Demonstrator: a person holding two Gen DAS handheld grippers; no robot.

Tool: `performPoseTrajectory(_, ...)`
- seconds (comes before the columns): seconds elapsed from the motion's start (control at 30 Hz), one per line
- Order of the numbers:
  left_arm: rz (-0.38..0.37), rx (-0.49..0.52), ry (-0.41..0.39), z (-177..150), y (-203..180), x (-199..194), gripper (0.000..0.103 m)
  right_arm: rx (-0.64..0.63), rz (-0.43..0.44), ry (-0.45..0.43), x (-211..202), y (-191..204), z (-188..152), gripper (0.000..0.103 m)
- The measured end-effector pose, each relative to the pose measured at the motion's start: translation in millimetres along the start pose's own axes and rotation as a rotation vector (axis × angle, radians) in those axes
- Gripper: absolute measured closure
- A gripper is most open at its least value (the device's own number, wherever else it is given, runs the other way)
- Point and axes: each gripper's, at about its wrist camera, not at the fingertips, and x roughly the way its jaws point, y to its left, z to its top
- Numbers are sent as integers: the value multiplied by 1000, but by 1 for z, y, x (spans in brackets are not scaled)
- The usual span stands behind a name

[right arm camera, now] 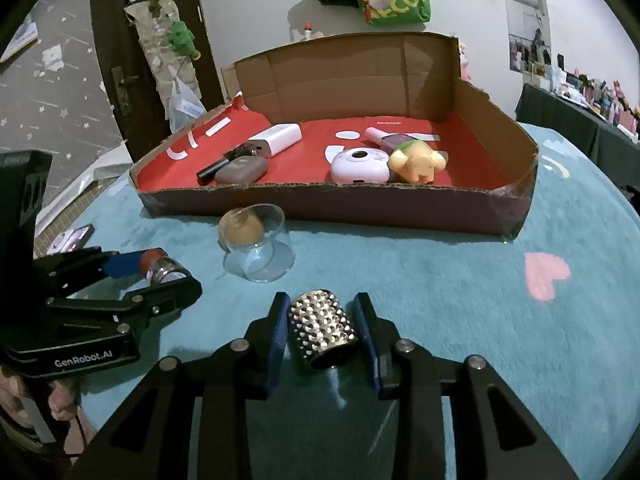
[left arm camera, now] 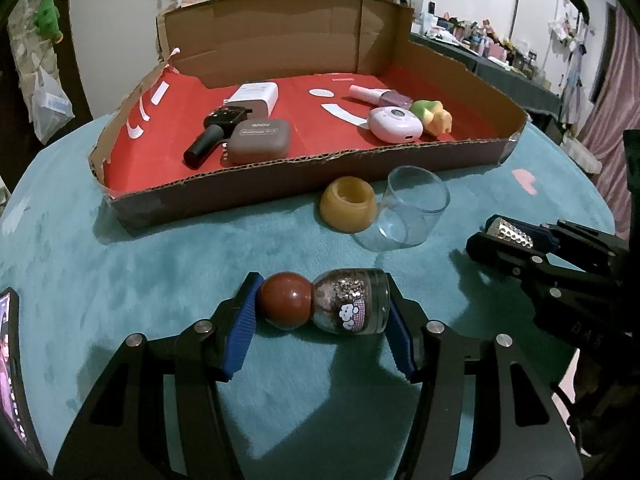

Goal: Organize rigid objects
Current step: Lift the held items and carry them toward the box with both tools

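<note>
My left gripper [left arm camera: 322, 310] is shut on a small glitter bottle with a round red cap [left arm camera: 324, 306], held sideways just above the teal cloth; it also shows in the right wrist view [right arm camera: 160, 270]. My right gripper [right arm camera: 322, 330] is shut on a studded metal cylinder [right arm camera: 322, 330], also seen in the left wrist view [left arm camera: 510, 232]. A low cardboard box with a red floor [left arm camera: 280, 176] stands behind, holding a power bank [left arm camera: 256, 96], a black microphone [left arm camera: 216, 130], a brown case [left arm camera: 258, 140], a pink case [left arm camera: 394, 124] and a yellow-green toy [left arm camera: 434, 116].
A clear glass [left arm camera: 404, 208] and a yellow-brown cup [left arm camera: 348, 204] lie on the teal cloth [left arm camera: 160, 280] in front of the box. A phone [left arm camera: 12, 368] lies at the far left edge. A pink heart [right arm camera: 546, 274] marks the cloth at right.
</note>
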Motion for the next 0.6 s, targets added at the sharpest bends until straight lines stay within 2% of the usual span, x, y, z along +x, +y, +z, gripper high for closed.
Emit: performPoseTrajectory(0.6, -51, -3, -104, 20, -4, -39, 48, 25, 108, -74, -35, 2, 28, 68)
